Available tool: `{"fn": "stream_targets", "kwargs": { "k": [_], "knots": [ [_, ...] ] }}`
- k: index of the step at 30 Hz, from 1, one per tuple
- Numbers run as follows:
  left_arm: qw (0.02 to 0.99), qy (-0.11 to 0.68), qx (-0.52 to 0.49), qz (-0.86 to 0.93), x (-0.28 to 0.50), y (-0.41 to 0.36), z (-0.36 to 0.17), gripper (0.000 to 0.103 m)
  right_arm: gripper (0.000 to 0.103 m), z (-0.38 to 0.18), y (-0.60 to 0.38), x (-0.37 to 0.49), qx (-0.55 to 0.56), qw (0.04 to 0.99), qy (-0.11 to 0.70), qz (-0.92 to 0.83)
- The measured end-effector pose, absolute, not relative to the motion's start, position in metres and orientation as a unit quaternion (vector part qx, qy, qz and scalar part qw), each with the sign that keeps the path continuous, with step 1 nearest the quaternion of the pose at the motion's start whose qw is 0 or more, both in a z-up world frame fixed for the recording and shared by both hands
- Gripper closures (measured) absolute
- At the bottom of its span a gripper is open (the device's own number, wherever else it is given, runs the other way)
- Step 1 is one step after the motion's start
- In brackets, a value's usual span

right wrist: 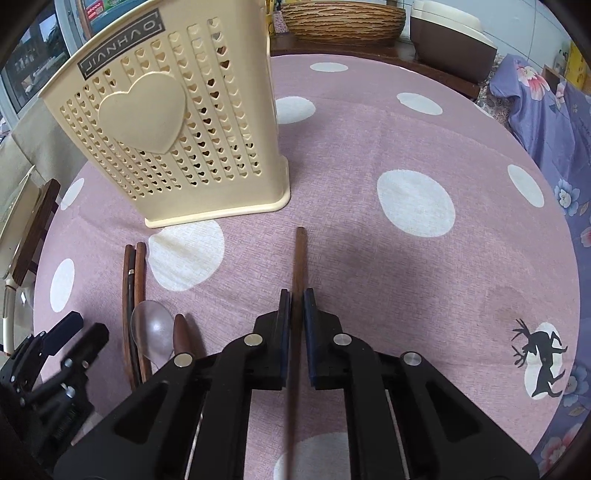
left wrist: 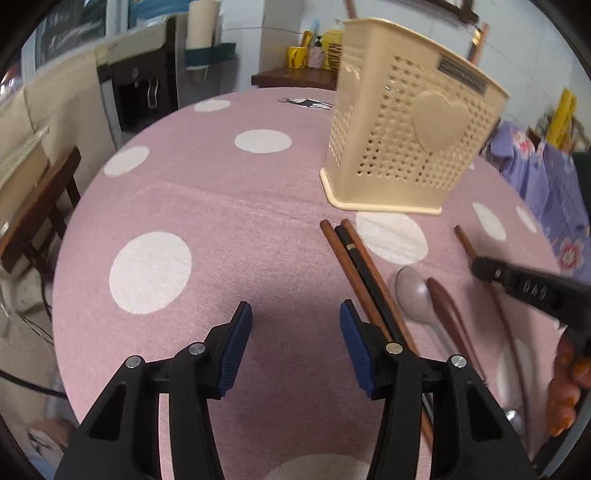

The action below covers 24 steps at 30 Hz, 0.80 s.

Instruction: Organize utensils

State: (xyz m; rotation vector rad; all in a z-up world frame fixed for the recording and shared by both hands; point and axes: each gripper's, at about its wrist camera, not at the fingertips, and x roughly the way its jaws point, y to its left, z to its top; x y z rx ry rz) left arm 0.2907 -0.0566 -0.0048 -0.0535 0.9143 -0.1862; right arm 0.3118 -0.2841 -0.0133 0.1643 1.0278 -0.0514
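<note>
A cream perforated utensil holder [left wrist: 402, 122] with a heart on its side stands upright on the pink dotted tablecloth; it also shows in the right wrist view [right wrist: 177, 122]. My right gripper [right wrist: 297, 295] is shut on a brown wooden chopstick [right wrist: 299, 258], whose tip points toward the holder. My left gripper [left wrist: 295, 314] is open and empty above the cloth. Brown and black chopsticks [left wrist: 354, 258] lie just right of it, with a clear plastic spoon [left wrist: 413, 295] and a wooden spoon [left wrist: 447, 302] beside them. They also show at the left of the right wrist view: chopsticks [right wrist: 133, 295], clear spoon [right wrist: 151, 328].
The round table [right wrist: 461, 277] ends close on the right, where a purple floral cloth [right wrist: 546, 110] hangs. A wooden chair [left wrist: 33, 218] stands at the left. A woven basket [right wrist: 343, 18] sits beyond the table's far edge.
</note>
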Motion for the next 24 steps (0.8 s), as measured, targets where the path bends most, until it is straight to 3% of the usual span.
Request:
{"fn": "stream_targets", "kwargs": {
  "k": [10,16,24],
  "knots": [
    [0.896,0.432,0.019,-0.101,0.299,-0.1,-0.009,0.053,0.095,-0.016,-0.285,0.317,0.083,0.867,0.491,-0.022],
    [0.89,0.446,-0.014,-0.097,0.299,-0.07,-0.008,0.058,0.095,-0.017,-0.291,0.315,0.088,0.867,0.489,-0.019],
    [0.885,0.453,-0.061,-0.088,0.306,-0.051,-0.006,0.058,0.095,-0.017,-0.291,0.319,0.092,0.865,0.492,-0.02]
  ]
}}
